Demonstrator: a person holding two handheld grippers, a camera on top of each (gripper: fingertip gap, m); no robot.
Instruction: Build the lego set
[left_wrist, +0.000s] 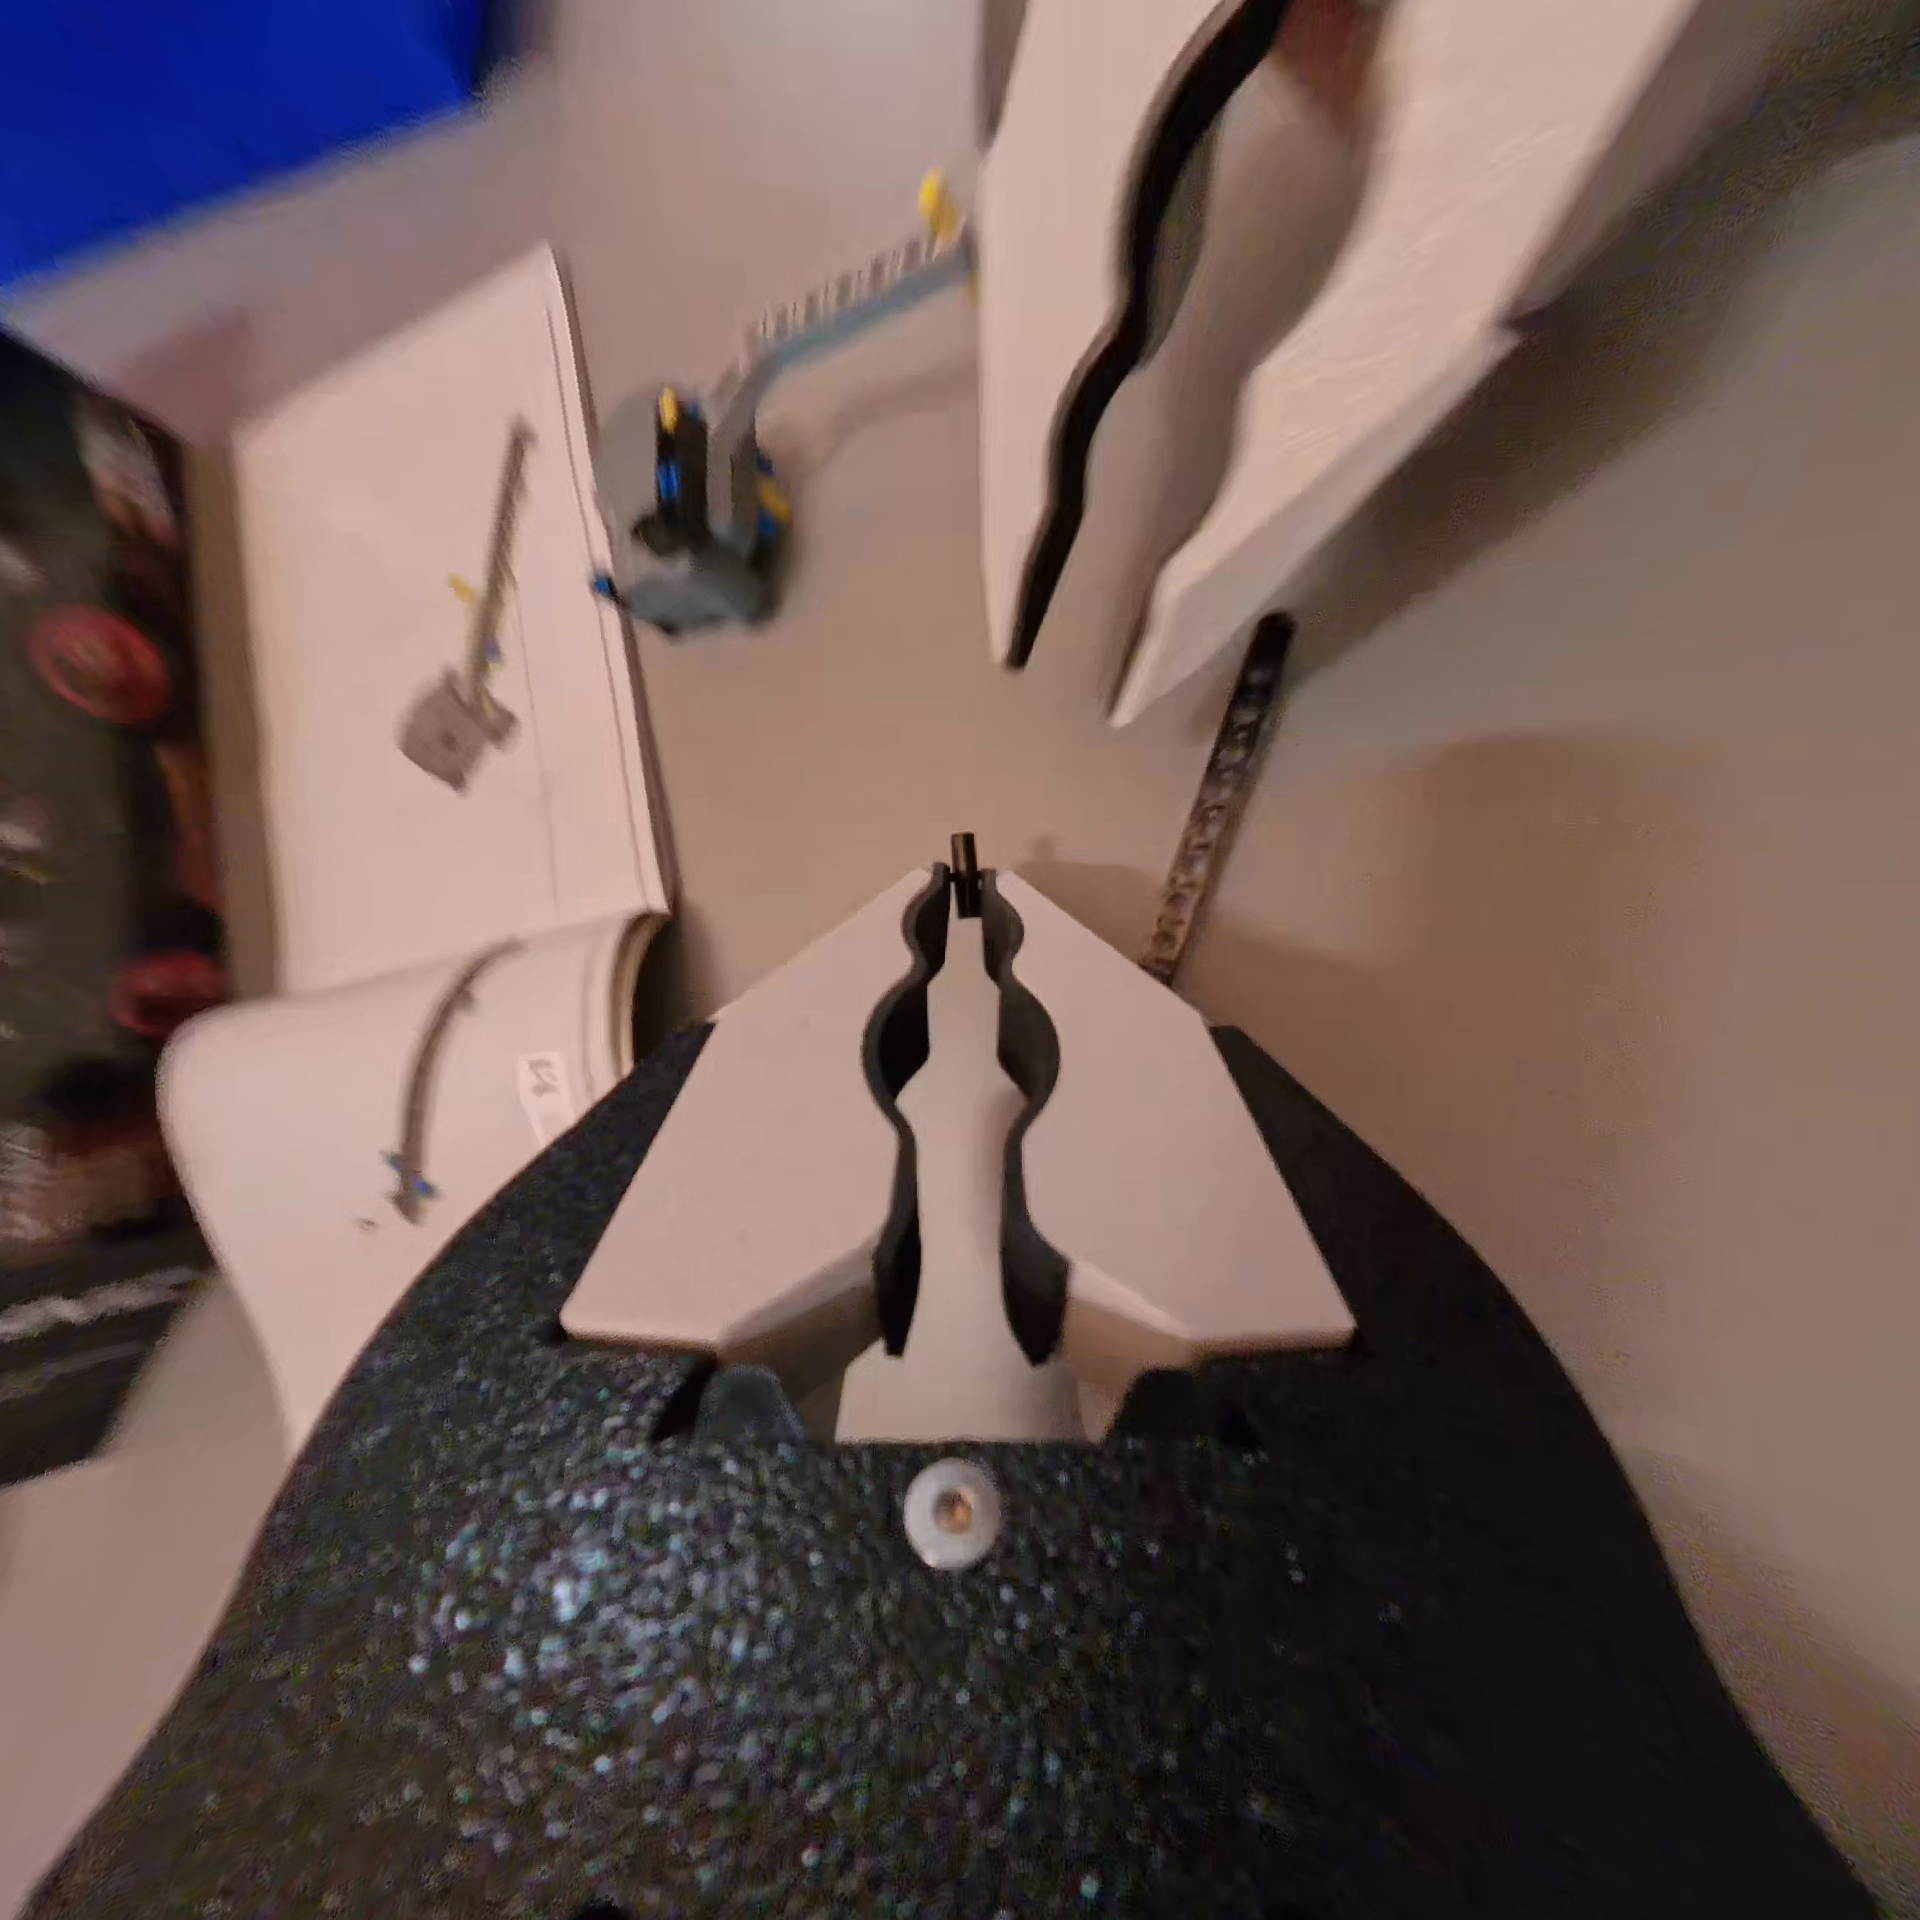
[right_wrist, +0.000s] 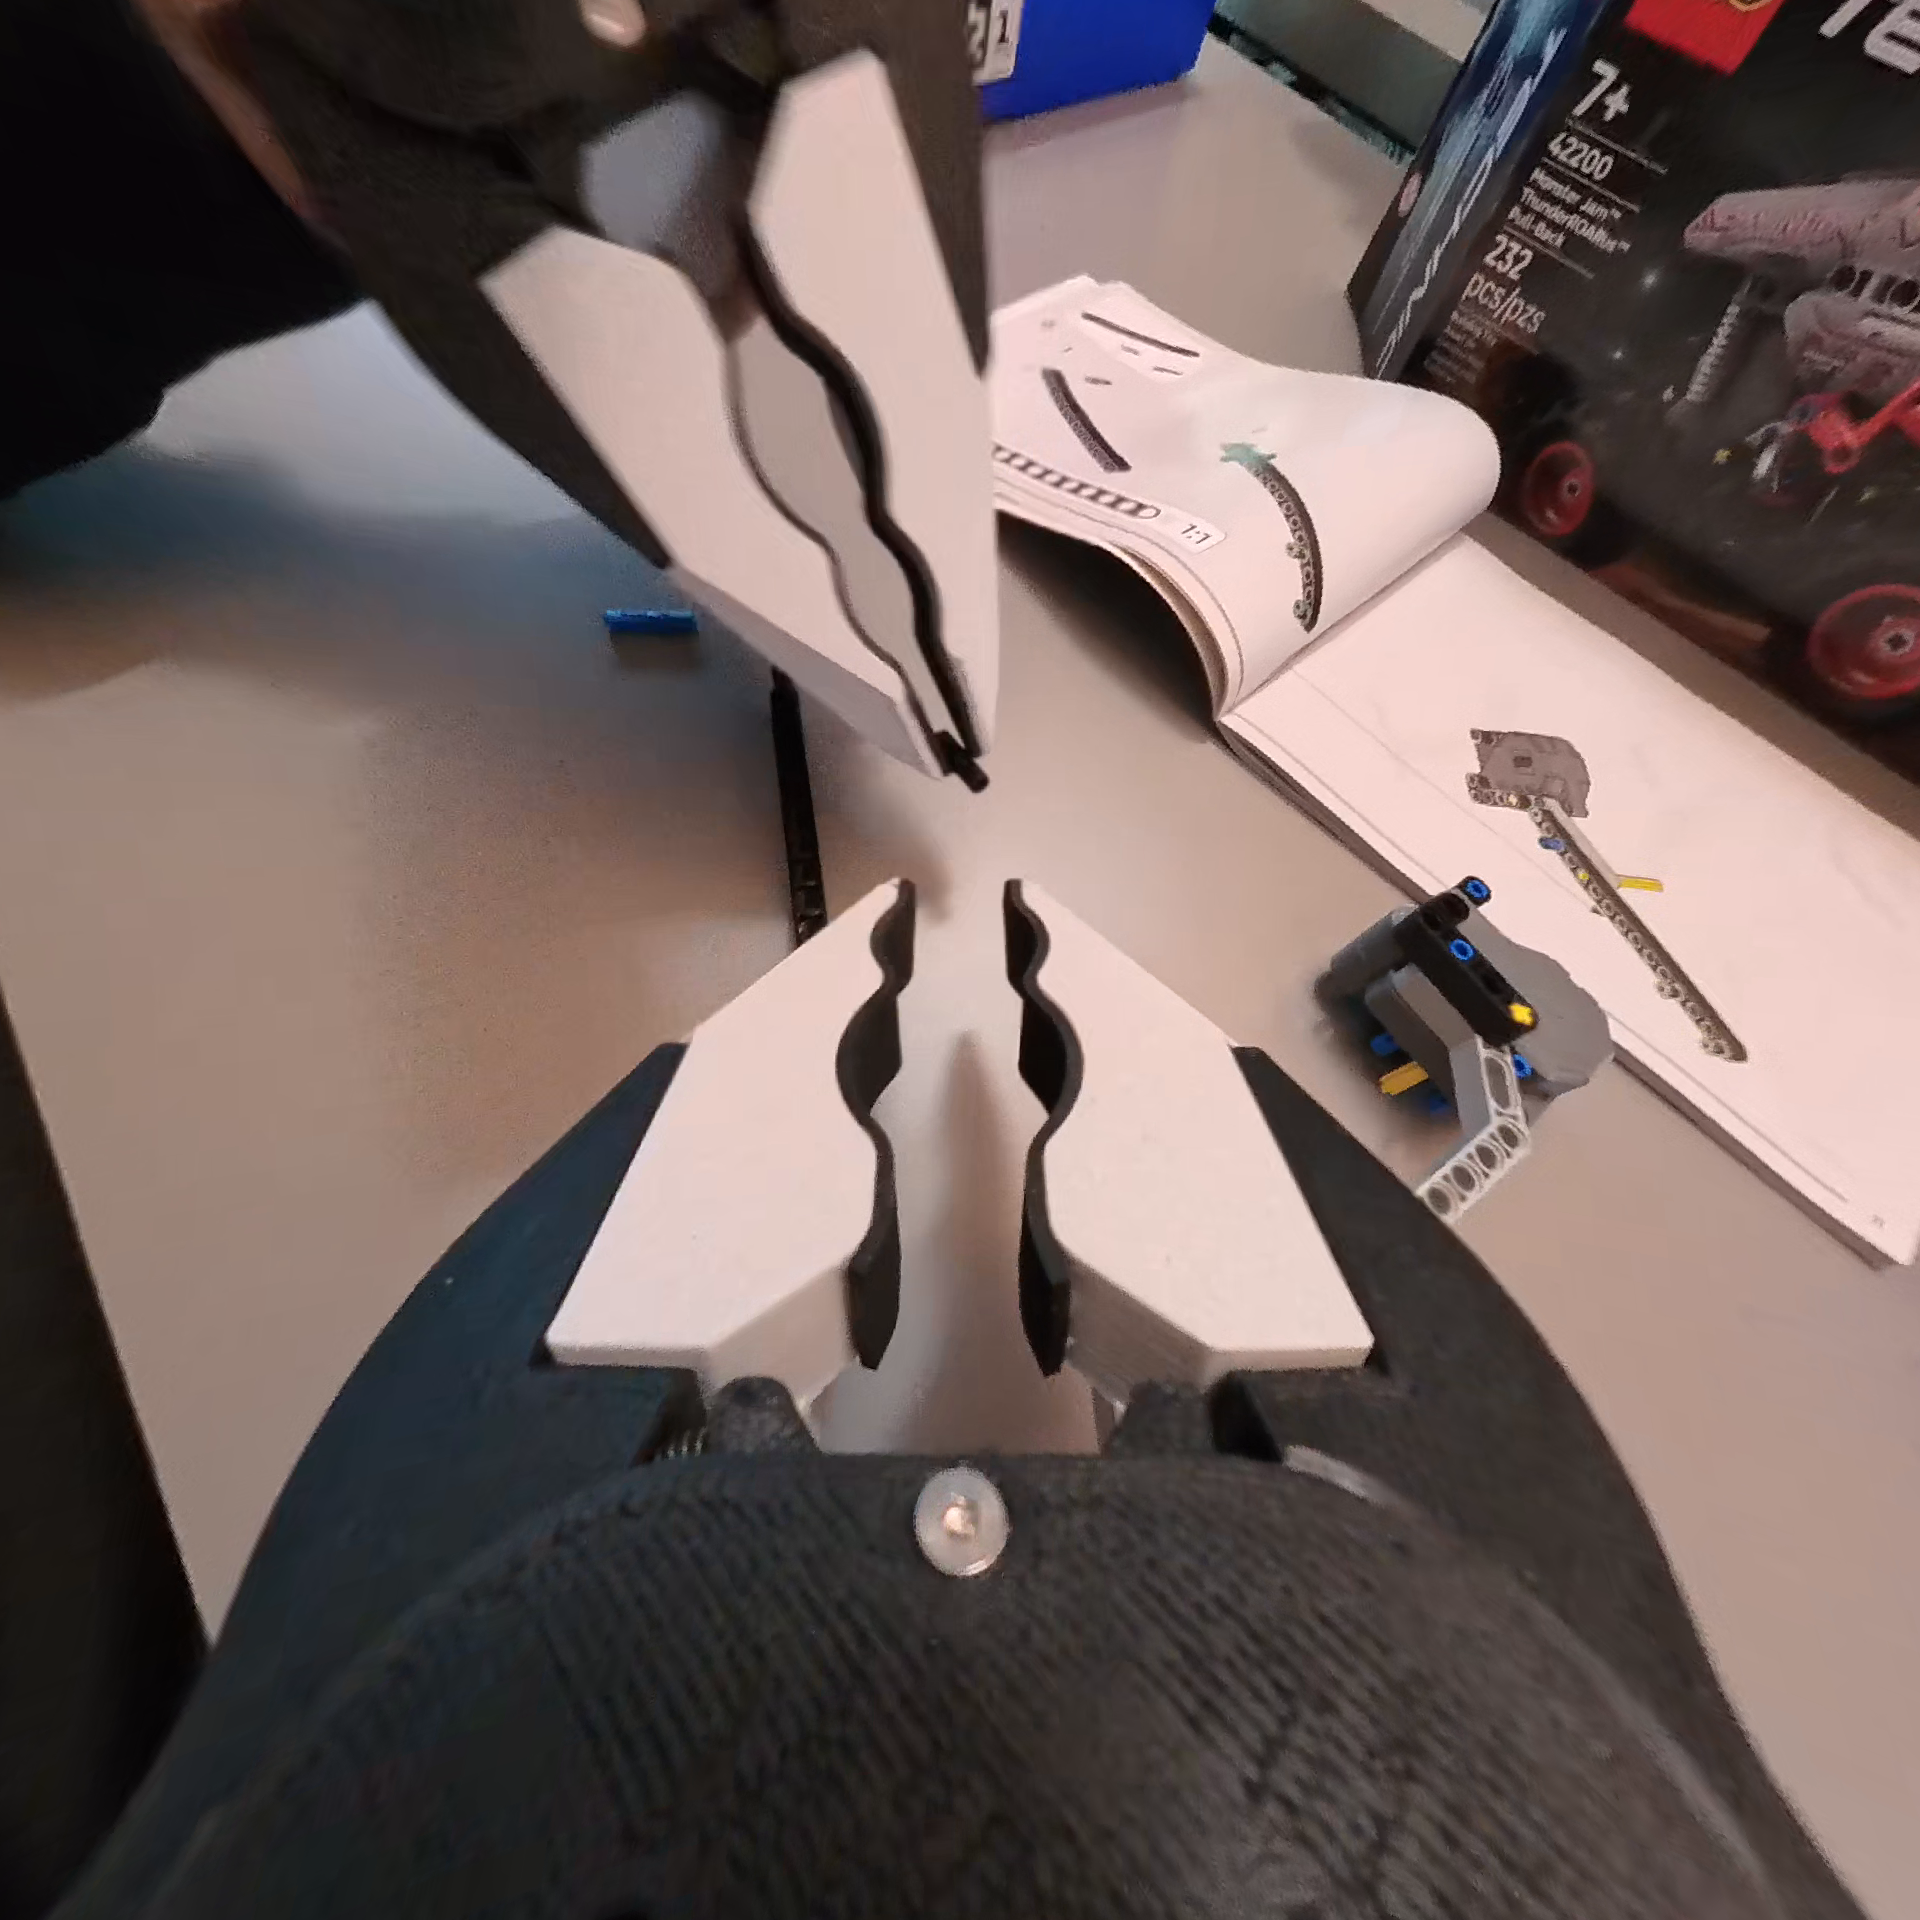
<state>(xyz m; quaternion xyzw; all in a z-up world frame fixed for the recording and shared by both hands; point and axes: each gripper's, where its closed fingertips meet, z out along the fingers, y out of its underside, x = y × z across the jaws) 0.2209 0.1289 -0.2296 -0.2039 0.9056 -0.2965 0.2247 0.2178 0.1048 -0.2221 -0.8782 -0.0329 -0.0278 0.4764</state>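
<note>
**A tiny black peg, pinched tight**

The left tool (left_wrist: 961, 883) is squeezed together on a little black peg (left_wrist: 961, 873), right at its tips. The right tool (right_wrist: 956, 899) has its tips apart and holds nothing. Under the peg, a long black bar with holes (left_wrist: 1221, 800) lies on the smooth tabletop (left_wrist: 1558, 1039). Past the bar sit a gray block build (right_wrist: 1465, 1029) and an open booklet (right_wrist: 1558, 831). The peg looks hard, light and slippery, so holding it by the middle seems safest.

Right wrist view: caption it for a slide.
Open right gripper faces left gripper pinching a black pin above the table.
</note>
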